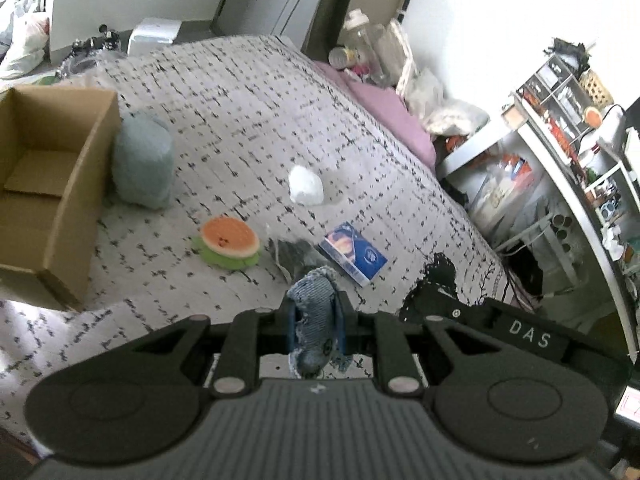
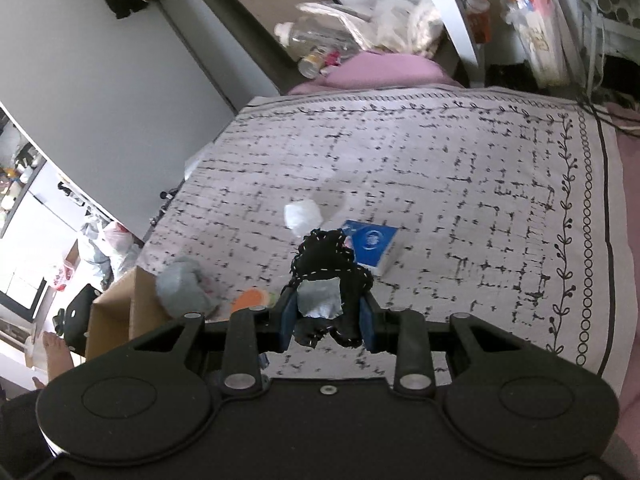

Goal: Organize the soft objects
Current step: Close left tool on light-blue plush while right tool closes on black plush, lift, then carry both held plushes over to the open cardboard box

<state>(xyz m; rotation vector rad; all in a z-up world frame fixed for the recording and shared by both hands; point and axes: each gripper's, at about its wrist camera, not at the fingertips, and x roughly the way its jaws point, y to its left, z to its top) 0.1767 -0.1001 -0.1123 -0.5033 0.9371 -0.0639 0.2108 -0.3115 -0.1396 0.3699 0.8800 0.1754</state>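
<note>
**Both grippers loaded, box waiting at the left**

Left wrist view: the left gripper (image 1: 314,312) has its jaws drawn in close on a blue-grey knitted piece (image 1: 313,304), which bulges above the pads and hangs below them. Ahead lies the patterned bedspread (image 1: 248,120). The open cardboard box (image 1: 52,184) sits at about nine o'clock, with a pale blue plush roll (image 1: 142,164) touching its near wall. Toward eleven o'clock from the gripper lies an orange-and-green plush (image 1: 229,242); at twelve o'clock, farther off, a white soft lump (image 1: 306,186); at one o'clock a blue booklet (image 1: 353,254) (flat and stiff-looking, probably not part of the sorting). A crumpled clear wrapper (image 1: 290,252) lies just beyond the held piece.

Right wrist view: the right gripper (image 2: 326,312) is closed onto a black stitched fabric item (image 2: 326,264) with a grey patch facing the camera — the cloth fills the gap between the jaws. The box (image 2: 116,312) shows at nine o'clock, only partly in frame, the plush roll (image 2: 184,286) beside it; the white lump (image 2: 303,216) and booklet (image 2: 370,246) sit at twelve to one o'clock.

The step in hand looks like carrying — both pieces are lifted clear of the bed. The next move likely calls for swinging each gripper leftward over the box opening and releasing inside its walls, one at a time so the hands do not crowd each other.
</note>
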